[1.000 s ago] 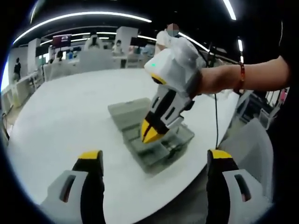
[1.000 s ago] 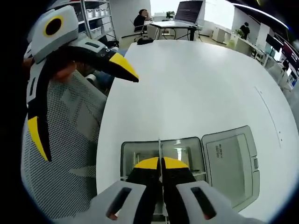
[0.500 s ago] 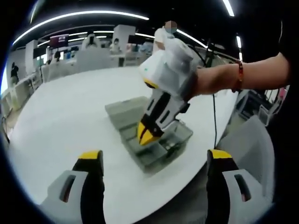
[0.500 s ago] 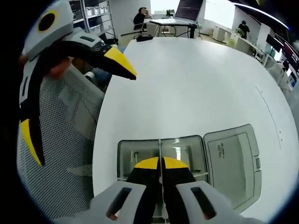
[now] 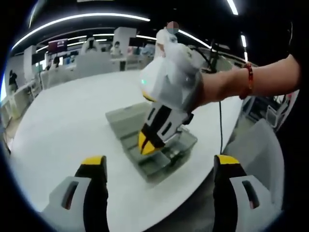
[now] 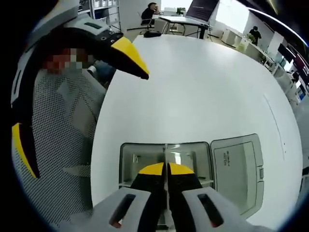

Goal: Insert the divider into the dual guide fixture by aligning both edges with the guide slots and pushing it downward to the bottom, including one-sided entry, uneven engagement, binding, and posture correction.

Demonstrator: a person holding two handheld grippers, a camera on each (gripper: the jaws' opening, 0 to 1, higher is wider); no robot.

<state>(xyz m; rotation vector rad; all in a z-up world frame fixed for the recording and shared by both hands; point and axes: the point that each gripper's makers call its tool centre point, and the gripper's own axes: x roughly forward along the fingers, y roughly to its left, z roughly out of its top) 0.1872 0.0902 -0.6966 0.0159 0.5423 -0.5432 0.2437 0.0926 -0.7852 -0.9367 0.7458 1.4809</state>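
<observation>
One divider [image 6: 165, 153] between right claw [image 6: 166, 170] tips

a white table [image 6: 207, 87] carries the work. a mesh-backed chair [image 6: 58, 145] stands just beside its edge. beyond the far edge, a laptop [image 6: 200, 9] sits on a desk.

Big open office space here, dark ceiling with long curved light strips [image 5: 82, 18] running across it. A round white table [image 6: 203, 92] takes up most of the foreground, with a grey mesh chair [image 6: 58, 145] pulled up beside it. Further back there's a desk with a monitor [image 6: 200, 7], metal shelving [image 6: 99, 5], and bright windows.
</observation>
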